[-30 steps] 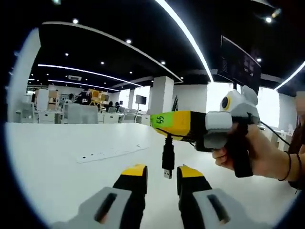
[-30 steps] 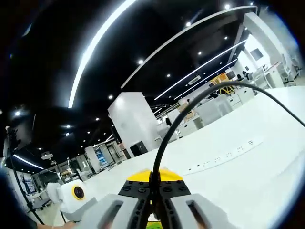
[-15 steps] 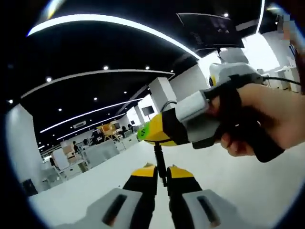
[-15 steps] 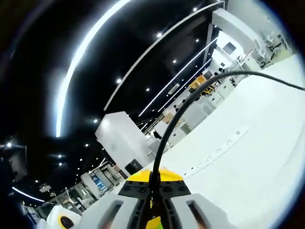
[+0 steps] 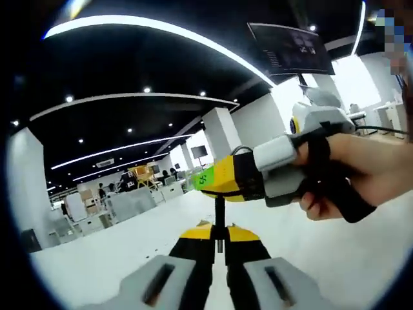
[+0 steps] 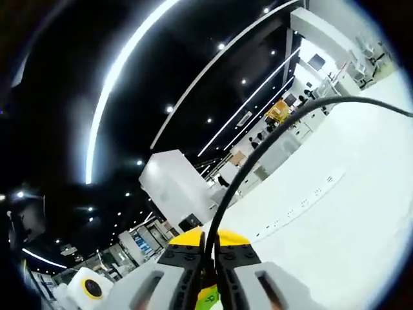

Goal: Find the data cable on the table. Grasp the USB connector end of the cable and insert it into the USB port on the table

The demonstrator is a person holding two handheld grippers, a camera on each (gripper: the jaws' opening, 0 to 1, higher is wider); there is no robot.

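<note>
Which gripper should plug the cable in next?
Probably the left gripper: its jaws look shut on the connector end of the cable. The right gripper only pinches the cable higher up.

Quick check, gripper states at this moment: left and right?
Left gripper: closed on the data cable, near its hanging end.
Right gripper: closed on the same cable, farther along it.

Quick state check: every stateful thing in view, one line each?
Left gripper: shut on the USB connector.
Right gripper: shut on the data cable.
Data cable: held between both grippers, off the table.
USB connector: gripped, not plugged in.
Power strip: flat on the table.
</note>
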